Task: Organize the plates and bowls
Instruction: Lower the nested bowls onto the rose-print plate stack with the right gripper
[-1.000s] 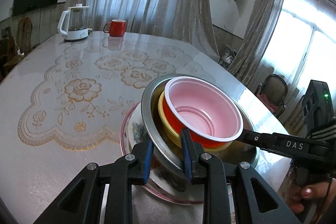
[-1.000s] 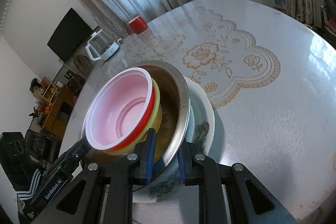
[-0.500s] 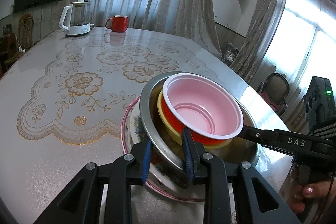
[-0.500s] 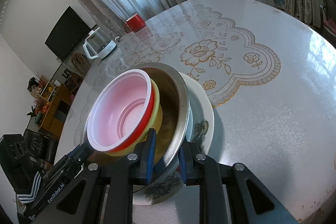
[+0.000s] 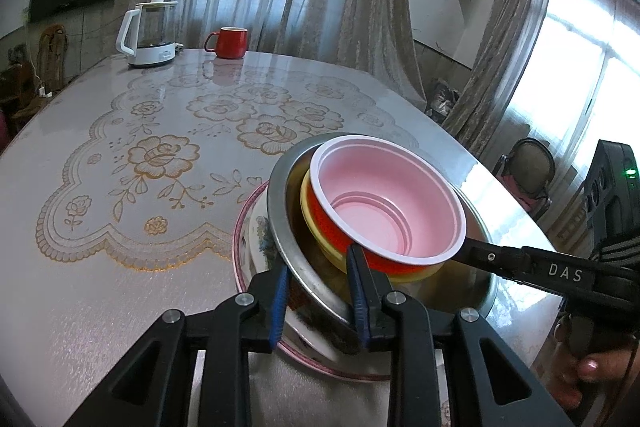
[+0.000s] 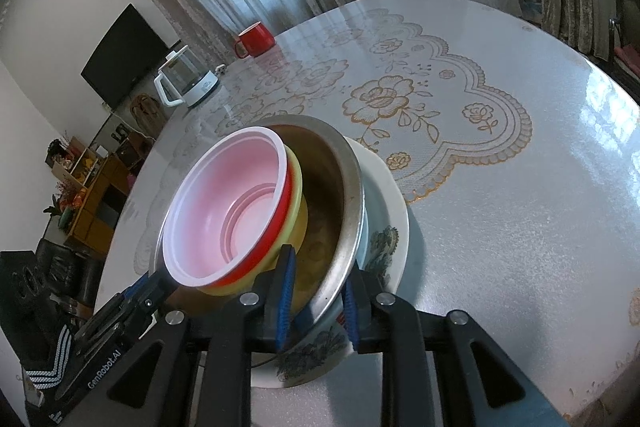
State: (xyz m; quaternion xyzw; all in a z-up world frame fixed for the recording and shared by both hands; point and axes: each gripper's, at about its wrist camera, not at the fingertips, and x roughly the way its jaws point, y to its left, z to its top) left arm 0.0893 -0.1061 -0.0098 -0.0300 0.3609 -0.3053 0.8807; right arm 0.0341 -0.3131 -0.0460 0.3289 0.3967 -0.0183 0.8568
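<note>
Meanwhile, right gripper (image 6: 316, 295) jaws were opening around the steel bowl (image 6: 344, 195) rim; left gripper (image 5: 320, 287) stayed clamped there. Stack set on plate (image 6: 394, 211); release under way.

three nested bowls (image 5: 384, 211) – one plate (image 6: 384, 239), one mug (image 5: 228, 42), one kettle (image 5: 150, 27).
</note>
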